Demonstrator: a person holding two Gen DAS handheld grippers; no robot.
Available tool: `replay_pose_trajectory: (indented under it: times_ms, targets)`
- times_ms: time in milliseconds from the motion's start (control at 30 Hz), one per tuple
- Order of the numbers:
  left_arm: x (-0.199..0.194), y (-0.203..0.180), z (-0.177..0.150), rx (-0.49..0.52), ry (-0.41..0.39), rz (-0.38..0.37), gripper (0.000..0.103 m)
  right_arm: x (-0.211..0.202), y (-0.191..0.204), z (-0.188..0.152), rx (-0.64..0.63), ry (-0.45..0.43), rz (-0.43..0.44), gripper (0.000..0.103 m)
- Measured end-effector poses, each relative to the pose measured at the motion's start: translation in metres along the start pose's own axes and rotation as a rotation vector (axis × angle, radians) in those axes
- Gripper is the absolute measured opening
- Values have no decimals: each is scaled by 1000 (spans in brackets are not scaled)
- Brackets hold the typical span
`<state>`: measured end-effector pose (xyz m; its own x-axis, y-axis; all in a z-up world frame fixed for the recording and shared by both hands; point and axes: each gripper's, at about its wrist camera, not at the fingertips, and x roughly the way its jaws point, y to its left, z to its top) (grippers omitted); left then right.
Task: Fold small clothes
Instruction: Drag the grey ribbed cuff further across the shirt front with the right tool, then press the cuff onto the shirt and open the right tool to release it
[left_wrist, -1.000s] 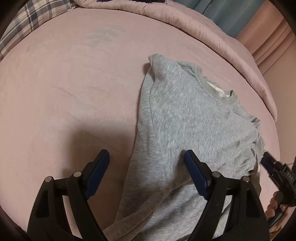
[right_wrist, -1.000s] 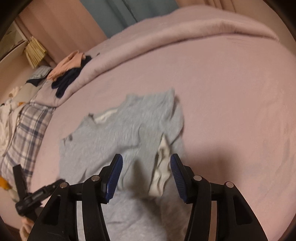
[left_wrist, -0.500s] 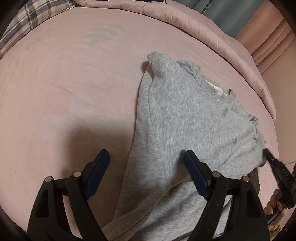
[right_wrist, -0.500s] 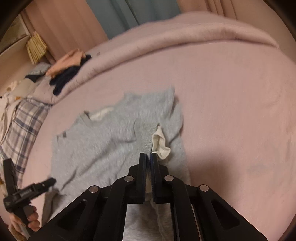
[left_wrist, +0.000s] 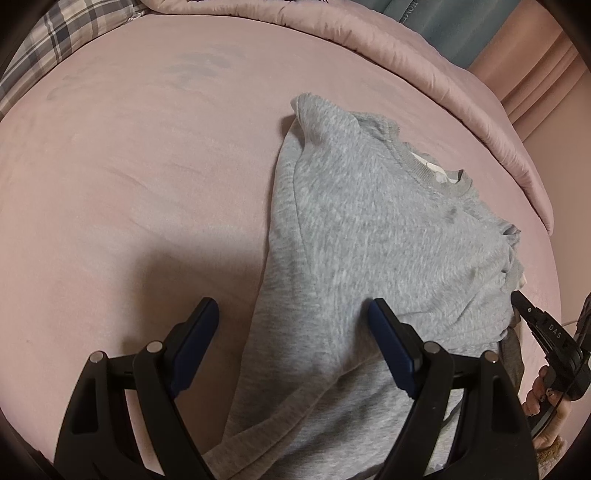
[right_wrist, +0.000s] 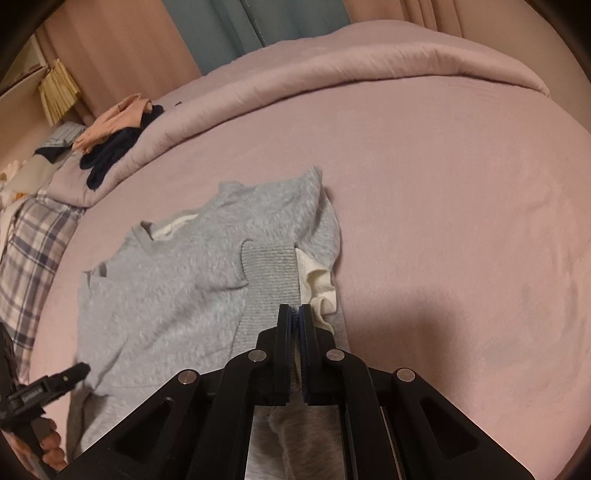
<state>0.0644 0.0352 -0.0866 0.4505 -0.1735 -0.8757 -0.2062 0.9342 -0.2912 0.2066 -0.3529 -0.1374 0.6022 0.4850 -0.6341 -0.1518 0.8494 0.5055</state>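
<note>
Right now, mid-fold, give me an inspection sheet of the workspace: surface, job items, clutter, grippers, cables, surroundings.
Surface: pink bed sheet, smooth, bare to the right of the garment.
Job's things: small grey fleece sweatshirt lying flat, neckline facing away, ribbed cuff folded onto the body, white lining showing beside it.
Clutter: peach and navy clothes pile on the rolled pink duvet; plaid fabric at the left edge.
Grippers: right gripper shut on the cuff edge; left gripper open, hovering over the sweatshirt's left side.
Cables: thin cable near the right gripper's handle.
Surroundings: teal and pink curtains behind the bed.
</note>
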Motion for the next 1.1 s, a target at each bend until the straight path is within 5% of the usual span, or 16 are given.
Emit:
replay_pose_trajectory:
  times_ms: [1100]
  targets:
    - [3,-1,0,5,0,8,84,6,-1,1,-1,20,-4,4]
